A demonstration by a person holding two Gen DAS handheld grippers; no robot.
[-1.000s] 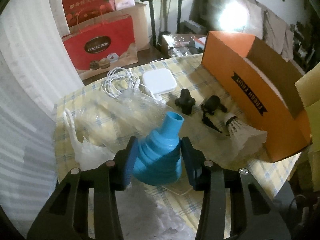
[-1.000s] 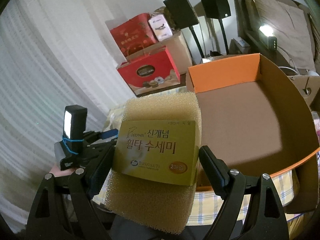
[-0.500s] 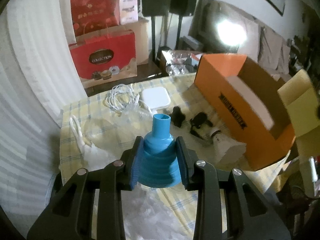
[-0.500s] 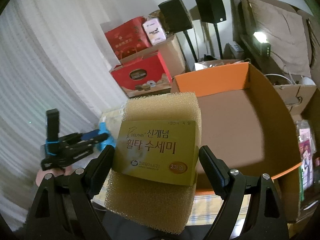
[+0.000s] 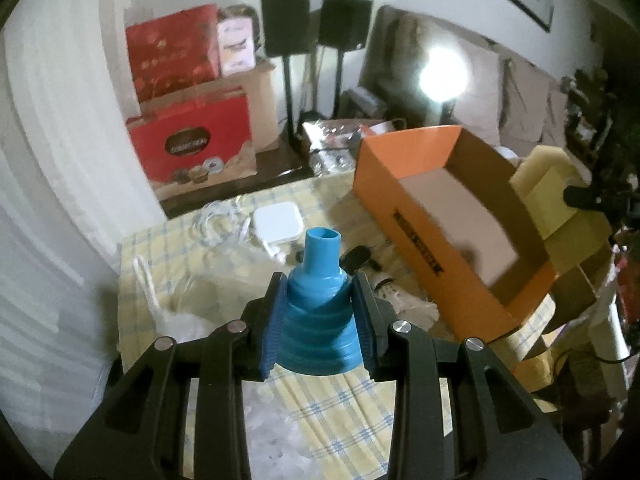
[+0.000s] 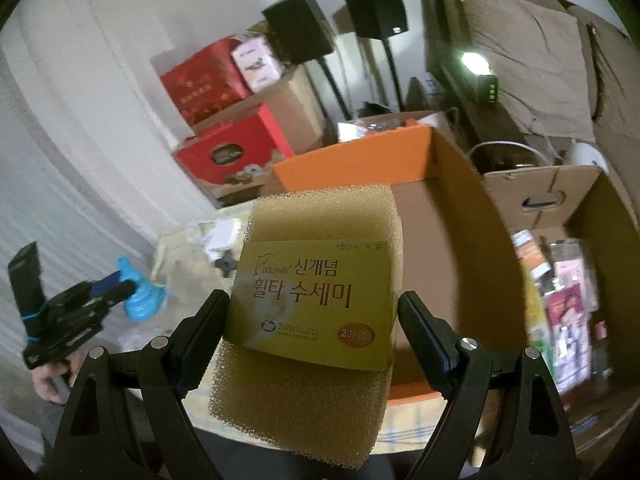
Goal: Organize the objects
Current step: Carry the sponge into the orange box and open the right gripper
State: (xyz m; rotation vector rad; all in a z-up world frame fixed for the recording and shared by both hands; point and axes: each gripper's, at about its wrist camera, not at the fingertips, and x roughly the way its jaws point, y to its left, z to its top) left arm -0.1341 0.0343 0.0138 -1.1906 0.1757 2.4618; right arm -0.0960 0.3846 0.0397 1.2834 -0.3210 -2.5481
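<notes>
Holding a blue ribbed collapsible funnel (image 5: 318, 312) in my left gripper (image 5: 318, 320), above the yellow-checked bench (image 5: 332, 412); right gripper (image 6: 312, 340) clamps a tan sponge w/ gold paper label (image 6: 316, 292) before the open orange cardboard box (image 5: 404, 184).

Both fisheye views are looking dim and soft, with straight lines bowing toward dark vignetted corners. A lamp (image 5: 443, 73) is blowing out into white glare in the left view. Motion blur is smearing the orange box (image 5: 424, 216) and the background.
</notes>
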